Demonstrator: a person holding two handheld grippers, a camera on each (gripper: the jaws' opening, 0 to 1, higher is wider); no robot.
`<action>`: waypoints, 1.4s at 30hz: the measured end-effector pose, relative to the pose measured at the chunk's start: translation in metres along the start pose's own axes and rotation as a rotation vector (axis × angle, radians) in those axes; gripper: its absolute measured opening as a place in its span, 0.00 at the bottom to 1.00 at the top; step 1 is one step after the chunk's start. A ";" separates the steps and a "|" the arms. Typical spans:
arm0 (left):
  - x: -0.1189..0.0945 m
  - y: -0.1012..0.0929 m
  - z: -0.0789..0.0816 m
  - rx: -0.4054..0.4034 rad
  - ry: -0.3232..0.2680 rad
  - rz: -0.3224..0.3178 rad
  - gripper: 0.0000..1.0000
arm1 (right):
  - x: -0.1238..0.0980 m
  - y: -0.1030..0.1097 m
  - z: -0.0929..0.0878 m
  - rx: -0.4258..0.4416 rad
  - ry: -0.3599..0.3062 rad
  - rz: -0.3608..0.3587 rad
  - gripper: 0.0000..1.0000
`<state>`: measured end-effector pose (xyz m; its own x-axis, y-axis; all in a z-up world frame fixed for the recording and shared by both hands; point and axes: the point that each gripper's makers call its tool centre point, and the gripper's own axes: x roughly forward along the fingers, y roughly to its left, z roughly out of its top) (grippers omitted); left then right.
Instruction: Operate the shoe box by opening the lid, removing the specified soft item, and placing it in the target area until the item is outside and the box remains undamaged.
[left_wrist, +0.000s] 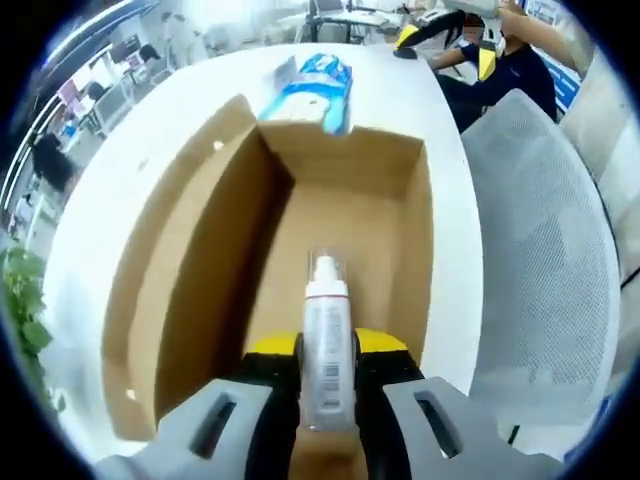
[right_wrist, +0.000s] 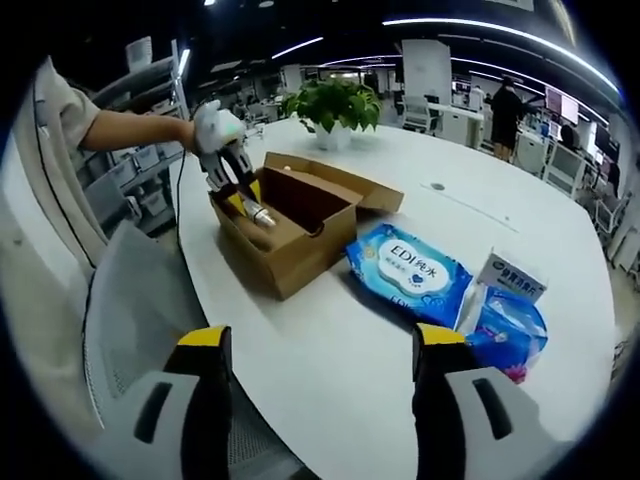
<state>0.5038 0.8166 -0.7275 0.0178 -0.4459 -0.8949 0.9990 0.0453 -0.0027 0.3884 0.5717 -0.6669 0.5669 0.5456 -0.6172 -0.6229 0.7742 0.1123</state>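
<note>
In the left gripper view the left claw (left_wrist: 328, 385) is closed on a white spray bottle (left_wrist: 327, 350), which stands upright between its jaws with the nozzle pointing away; bottle and claw hang over the open shoe box (left_wrist: 215, 230), whose brown floor lies just beyond the jaws and whose lid is folded out to the claw's left; past the far wall of the box a blue wipes pack (left_wrist: 315, 90) lies on the white table (left_wrist: 150, 130); a grey mesh chair (left_wrist: 545, 270) stands to the claw's right.

In the right gripper view the right claw (right_wrist: 320, 385) is wide apart and holds nothing, hovering over the table (right_wrist: 330, 350); ahead and to its left sits the shoe box (right_wrist: 300, 225) with the left claw (right_wrist: 245, 205) dipping into it; straight ahead, nearer, lies the wipes pack (right_wrist: 410, 265), touching a smaller blue packet (right_wrist: 505, 325) and a small white carton (right_wrist: 515, 280) to its right; a potted plant (right_wrist: 335, 105) stands beyond the box.
</note>
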 end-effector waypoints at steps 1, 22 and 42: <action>-0.001 -0.001 0.003 0.003 -0.009 -0.001 0.16 | 0.001 0.001 0.001 -0.003 -0.002 0.004 0.68; -0.017 -0.040 0.076 0.083 -0.221 -0.103 0.16 | 0.017 0.021 0.029 -0.060 -0.083 0.070 0.51; -0.033 -0.084 0.126 0.108 -0.384 -0.254 0.16 | 0.024 0.053 0.055 -0.104 -0.162 0.171 0.35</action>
<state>0.4247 0.7148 -0.6413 -0.2334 -0.7303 -0.6420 0.9721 -0.1916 -0.1355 0.3985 0.6435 -0.6324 0.5225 0.7163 -0.4625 -0.7642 0.6340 0.1184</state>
